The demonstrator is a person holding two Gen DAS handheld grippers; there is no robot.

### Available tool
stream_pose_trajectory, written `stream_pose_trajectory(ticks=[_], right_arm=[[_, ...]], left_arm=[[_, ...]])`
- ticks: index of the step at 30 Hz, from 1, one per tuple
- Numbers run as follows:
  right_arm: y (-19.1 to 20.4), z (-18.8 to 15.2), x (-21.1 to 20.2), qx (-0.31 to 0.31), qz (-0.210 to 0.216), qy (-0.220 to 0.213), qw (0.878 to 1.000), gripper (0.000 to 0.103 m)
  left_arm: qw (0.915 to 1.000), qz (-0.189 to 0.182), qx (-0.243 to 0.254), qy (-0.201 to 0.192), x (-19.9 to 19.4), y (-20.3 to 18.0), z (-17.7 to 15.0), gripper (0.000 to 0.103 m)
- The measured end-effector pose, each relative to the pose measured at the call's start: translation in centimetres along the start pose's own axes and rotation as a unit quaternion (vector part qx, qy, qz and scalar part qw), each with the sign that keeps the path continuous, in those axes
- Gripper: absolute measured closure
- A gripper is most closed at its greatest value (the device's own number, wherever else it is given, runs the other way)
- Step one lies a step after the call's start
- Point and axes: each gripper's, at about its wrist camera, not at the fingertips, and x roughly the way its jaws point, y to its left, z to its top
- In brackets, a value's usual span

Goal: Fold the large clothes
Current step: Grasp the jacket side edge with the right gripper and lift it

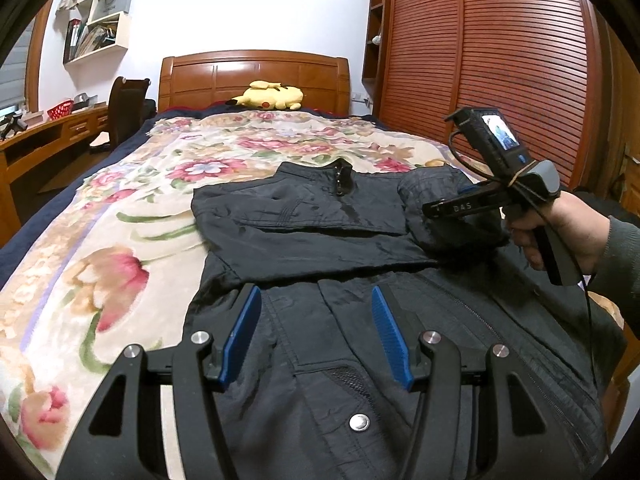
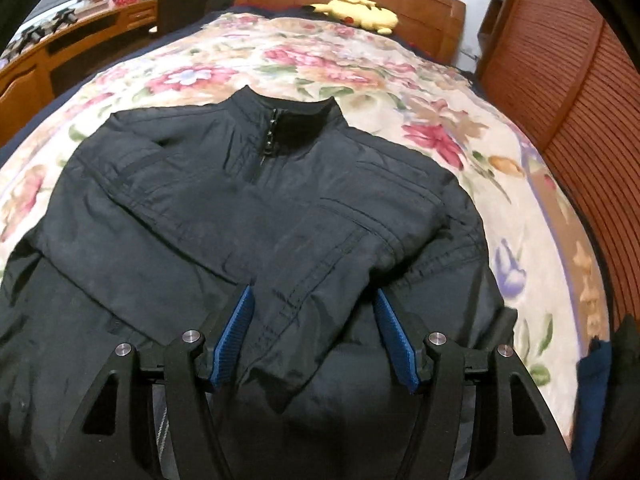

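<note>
Only one bit of lettering is actually legible: "DAS" in pale capitals, printed along the black side bar of the right gripper (image 1: 466, 200), just below the little lit screen (image 1: 501, 133) mounted on top of it. The screen shows a picture, but any writing on it is too small to make out. There's some print on the gray bag (image 1: 113, 0) on the wall shelf, but it's blurred beyond reading.

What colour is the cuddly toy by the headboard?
Yellow, with dark ear tips; the plush toy shows best in the left wrist view.
</note>
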Motion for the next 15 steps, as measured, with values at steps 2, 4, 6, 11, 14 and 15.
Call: stream_pose_trajectory(ticks=[2,4,6,11,14,15], right_arm=[[0.3,0.3,0.2,0.000,-0.001,-0.001,1.000,0.039],[0.5,0.7,0.6,-0.003,-0.007,-0.001,1.000,0.039],[0.8,1.1,1.0,-0.011,-0.015,-0.001,1.000,0.054],[1.6,2.7,-0.2,-0.033,-0.005,-0.034,0.999,0.096],[2.0,4.8,-3.4,-0.032,0.007,-0.094,0.995,0.097],[2.2,5.3,-4.2,-0.032,0.009,-0.108,0.994,0.097]], left_arm=[[1.0000,0.000,-0.001,-0.001,-0.1,0.1,0.0,0.046],[1.0000,0.000,0.000,0.000,-0.1,0.1,0.0,0.046],[1.0000,0.001,0.001,0.000,-0.1,0.1,0.0,0.046],[1.0000,0.001,0.001,-0.001,-0.3,0.3,0.0,0.046],[1.0000,0.002,-0.001,-0.002,-0.2,0.4,0.0,0.046],[1.0000,0.003,-0.001,-0.002,-0.2,0.5,0.1,0.046]])
